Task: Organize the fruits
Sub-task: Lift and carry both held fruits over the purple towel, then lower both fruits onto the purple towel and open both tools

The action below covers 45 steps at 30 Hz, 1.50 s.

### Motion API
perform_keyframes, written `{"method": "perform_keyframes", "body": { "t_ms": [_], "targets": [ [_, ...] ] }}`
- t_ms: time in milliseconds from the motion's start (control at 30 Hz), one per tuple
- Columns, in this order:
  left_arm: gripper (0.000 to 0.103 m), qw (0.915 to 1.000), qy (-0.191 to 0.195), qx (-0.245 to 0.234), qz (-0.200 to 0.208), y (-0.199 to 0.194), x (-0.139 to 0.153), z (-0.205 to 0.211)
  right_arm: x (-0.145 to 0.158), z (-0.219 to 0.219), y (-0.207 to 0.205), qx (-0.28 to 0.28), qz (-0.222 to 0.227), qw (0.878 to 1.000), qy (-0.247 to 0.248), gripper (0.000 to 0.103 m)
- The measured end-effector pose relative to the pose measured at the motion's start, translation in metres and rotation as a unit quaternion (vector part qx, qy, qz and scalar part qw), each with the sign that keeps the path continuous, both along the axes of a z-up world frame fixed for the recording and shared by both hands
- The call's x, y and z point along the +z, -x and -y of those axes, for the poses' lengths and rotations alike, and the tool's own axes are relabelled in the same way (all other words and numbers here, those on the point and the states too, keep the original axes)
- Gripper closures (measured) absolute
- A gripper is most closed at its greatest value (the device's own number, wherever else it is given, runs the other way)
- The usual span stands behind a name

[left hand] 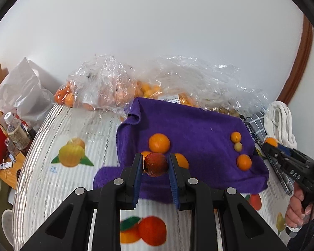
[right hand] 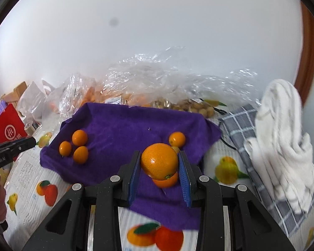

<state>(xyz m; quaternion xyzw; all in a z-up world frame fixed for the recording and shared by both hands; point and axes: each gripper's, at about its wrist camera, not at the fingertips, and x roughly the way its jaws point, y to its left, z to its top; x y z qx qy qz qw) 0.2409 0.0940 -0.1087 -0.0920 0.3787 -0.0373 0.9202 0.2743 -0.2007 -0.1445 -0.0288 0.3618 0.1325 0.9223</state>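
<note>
A purple cloth (left hand: 188,125) (right hand: 125,123) lies spread on the fruit-print tablecloth. My left gripper (left hand: 156,164) is shut on a dark red round fruit (left hand: 156,164), held above the cloth's near edge. Behind it sit an orange (left hand: 159,143) and two more, partly hidden. On the cloth's right lie two small oranges (left hand: 243,162) and a pale small fruit (left hand: 238,147). My right gripper (right hand: 159,163) is shut on a large orange (right hand: 159,161), above another orange (right hand: 166,181). Three small oranges (right hand: 79,138) cluster on the cloth's left side in the right wrist view.
Clear plastic bags (left hand: 106,87) (right hand: 157,79) of oranges and small pale fruit stand behind the cloth by the wall. A white towel (right hand: 282,138) and a checked grey cloth (right hand: 238,121) lie right. Bottles (left hand: 14,129) and a red bag (right hand: 7,129) lie left. A person's hand (left hand: 297,211) holds the other gripper.
</note>
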Motion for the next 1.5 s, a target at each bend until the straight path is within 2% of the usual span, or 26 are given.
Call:
{"method": "perform_keyframes", "body": {
  "t_ms": [200, 400, 667, 967, 1133, 1233, 1500],
  "targets": [
    [0.080, 0.9995, 0.025, -0.001, -0.016, -0.025, -0.009, -0.006, -0.034, -0.014, -0.044, 0.022, -0.053, 0.998, 0.002, 0.068],
    [0.080, 0.9990, 0.018, -0.015, -0.038, -0.046, -0.027, 0.007, -0.060, -0.030, -0.064, 0.039, -0.080, 0.996, 0.020, 0.068],
    [0.080, 0.9976, 0.000, -0.031, -0.062, -0.065, -0.047, 0.025, -0.076, -0.036, -0.073, 0.039, -0.094, 0.994, 0.043, 0.068],
    [0.080, 0.9970, -0.019, -0.038, -0.065, -0.069, -0.053, 0.035, -0.075, -0.036, -0.070, 0.042, -0.087, 0.994, 0.050, 0.065],
    [0.080, 0.9965, -0.017, -0.036, -0.073, -0.072, -0.061, 0.037, -0.061, -0.033, -0.061, 0.038, -0.073, 0.995, 0.049, 0.048],
    [0.079, 0.9973, -0.016, -0.030, -0.065, -0.071, -0.064, 0.037, -0.050, -0.028, -0.053, 0.029, -0.062, 0.996, 0.049, 0.042],
    [0.079, 0.9973, -0.004, -0.026, -0.069, -0.072, -0.062, 0.033, -0.031, -0.016, -0.024, -0.012, -0.027, 0.998, 0.061, 0.041]
  ]
}}
